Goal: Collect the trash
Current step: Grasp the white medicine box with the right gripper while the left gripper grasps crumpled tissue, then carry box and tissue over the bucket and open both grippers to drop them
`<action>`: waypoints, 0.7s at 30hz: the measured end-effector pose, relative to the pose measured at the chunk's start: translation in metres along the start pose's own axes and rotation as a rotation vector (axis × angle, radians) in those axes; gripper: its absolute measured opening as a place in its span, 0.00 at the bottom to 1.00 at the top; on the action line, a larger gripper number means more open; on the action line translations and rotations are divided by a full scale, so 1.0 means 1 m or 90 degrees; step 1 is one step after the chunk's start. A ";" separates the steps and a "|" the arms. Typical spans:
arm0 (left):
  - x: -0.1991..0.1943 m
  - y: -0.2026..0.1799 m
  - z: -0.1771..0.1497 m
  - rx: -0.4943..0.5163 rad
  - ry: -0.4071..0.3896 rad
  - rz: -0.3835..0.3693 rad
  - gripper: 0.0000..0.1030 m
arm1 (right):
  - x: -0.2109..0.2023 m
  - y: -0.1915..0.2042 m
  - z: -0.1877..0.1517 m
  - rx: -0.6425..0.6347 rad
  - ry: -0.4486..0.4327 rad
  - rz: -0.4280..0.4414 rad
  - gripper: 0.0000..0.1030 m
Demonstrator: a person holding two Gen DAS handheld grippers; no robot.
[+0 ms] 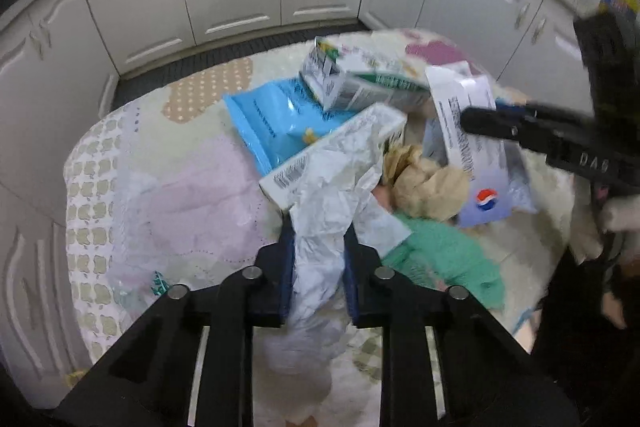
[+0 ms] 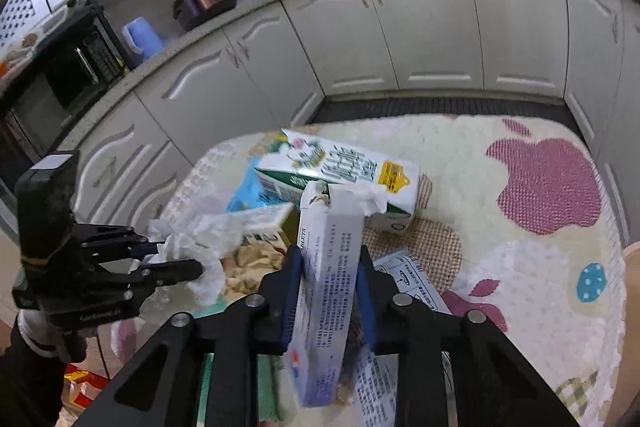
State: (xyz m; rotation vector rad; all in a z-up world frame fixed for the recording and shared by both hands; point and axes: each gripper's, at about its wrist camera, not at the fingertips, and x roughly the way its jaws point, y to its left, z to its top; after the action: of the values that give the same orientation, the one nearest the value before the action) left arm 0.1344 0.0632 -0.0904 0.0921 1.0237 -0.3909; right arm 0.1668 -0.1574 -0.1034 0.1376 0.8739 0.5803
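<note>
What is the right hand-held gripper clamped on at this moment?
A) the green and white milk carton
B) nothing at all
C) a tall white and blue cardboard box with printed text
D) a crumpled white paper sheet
C: in the right wrist view the right hand-held gripper has its two fingers pressed against both sides of the tall white and blue cardboard box, which stands upright between them.

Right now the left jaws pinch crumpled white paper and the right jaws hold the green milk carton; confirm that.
Half right. The left gripper does pinch the crumpled white paper. But the right gripper clamps a white and blue tablet box, not the milk carton, which lies on the patterned tablecloth beyond the box. The right wrist view shows it.
</note>
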 end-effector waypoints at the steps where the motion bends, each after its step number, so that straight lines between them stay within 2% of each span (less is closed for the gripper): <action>1: -0.006 0.002 0.001 -0.008 -0.010 -0.007 0.17 | -0.006 0.001 0.001 0.001 -0.009 0.003 0.19; 7: -0.047 0.001 0.009 -0.033 -0.074 -0.023 0.16 | -0.043 0.005 0.001 0.005 -0.059 0.018 0.17; 12: -0.076 -0.018 0.012 -0.029 -0.116 -0.052 0.16 | -0.068 0.008 -0.002 0.007 -0.089 0.025 0.17; 21: -0.075 -0.077 0.019 -0.006 -0.139 -0.098 0.16 | -0.110 -0.003 -0.017 0.011 -0.124 0.005 0.17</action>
State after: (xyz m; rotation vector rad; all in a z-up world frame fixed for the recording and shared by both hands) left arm 0.0883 0.0070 -0.0089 -0.0372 0.8194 -0.5252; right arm 0.1000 -0.2207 -0.0402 0.2092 0.6895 0.5563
